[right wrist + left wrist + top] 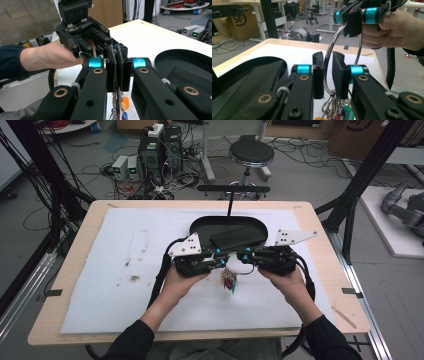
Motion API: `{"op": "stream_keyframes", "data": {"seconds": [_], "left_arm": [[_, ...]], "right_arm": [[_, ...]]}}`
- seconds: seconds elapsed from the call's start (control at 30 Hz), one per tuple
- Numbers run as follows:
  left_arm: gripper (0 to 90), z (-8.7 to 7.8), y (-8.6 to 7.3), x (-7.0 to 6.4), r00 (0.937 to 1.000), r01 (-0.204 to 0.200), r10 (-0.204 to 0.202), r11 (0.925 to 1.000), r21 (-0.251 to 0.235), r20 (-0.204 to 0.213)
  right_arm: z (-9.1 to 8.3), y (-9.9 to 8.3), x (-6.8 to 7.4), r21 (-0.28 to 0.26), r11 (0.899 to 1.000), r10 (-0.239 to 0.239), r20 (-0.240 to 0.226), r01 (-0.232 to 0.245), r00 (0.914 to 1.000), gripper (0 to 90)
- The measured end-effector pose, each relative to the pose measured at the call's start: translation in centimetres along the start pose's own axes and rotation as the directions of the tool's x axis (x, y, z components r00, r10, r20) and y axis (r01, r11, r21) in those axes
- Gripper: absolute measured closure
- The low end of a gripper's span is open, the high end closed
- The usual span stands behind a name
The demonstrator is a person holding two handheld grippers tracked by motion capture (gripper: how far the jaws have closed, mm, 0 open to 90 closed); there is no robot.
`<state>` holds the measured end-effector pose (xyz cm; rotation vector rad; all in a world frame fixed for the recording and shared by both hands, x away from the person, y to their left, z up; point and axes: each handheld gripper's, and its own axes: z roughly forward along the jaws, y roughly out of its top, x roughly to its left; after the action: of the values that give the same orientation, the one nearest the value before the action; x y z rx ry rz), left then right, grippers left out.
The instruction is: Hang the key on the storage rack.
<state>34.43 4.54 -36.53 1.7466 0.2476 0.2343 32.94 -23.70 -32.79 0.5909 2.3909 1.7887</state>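
A large metal key ring (327,57) carries several snap hooks and coloured tags (229,281) that hang below it over the white mat. My right gripper (352,17) is shut on the top of the ring; in its own view the jaws of this right gripper (117,62) are pressed together on a thin strip of metal. My left gripper (328,62) has its jaws a little apart, with one side of the ring running up between them. Both grippers meet tip to tip above the table's middle, the left gripper (226,255) beside the right gripper (239,256).
A black oval tray (200,225) lies just beyond the grippers with a dark flat slab (237,237) in it. The white mat (125,270) covers most of the wooden table. A stool (251,154) and cables stand on the floor beyond the far edge.
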Motion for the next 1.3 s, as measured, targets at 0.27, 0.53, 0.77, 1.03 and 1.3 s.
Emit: {"op": "stream_keyframes", "data": {"seconds": [0.27, 0.53, 0.77, 1.03, 1.3], "left_arm": [[85.9, 0.0, 0.1, -0.1, 0.9999, -0.011, 0.011, 0.9998, -0.016, -0.007], [86.5, -0.3, 0.3, -0.1, 0.9991, -0.036, 0.035, 0.9979, -0.053, -0.025], [86.7, -1.2, 0.8, 0.7, 0.9962, -0.046, 0.04, 0.9956, -0.082, -0.078], [86.7, -2.8, 2.0, 1.9, 0.9884, -0.058, 0.042, 0.9925, -0.108, -0.146], [86.7, -4.1, 3.3, 3.3, 0.9765, -0.072, 0.044, 0.9889, -0.129, -0.211]], "right_arm": [[-0.1, -0.1, -0.2, -0.014, 1.0, 0.01, -0.003, -0.011, 0.9999, 87.8], [-0.7, -0.1, -0.4, -0.043, 0.999, 0.01, 0.045, -0.008, 0.9989, 76.2], [-2.3, -0.9, -1.5, -0.115, 0.993, 0.055, 0.144, -0.038, 0.988, 58.1], [-4.2, -3.0, -3.3, -0.157, 0.985, 0.115, 0.303, -0.07, 0.9461, 48.4], [-5.5, -5.2, -4.6, -0.138, 0.984, 0.164, 0.486, -0.111, 0.8584, 44.7]]}}
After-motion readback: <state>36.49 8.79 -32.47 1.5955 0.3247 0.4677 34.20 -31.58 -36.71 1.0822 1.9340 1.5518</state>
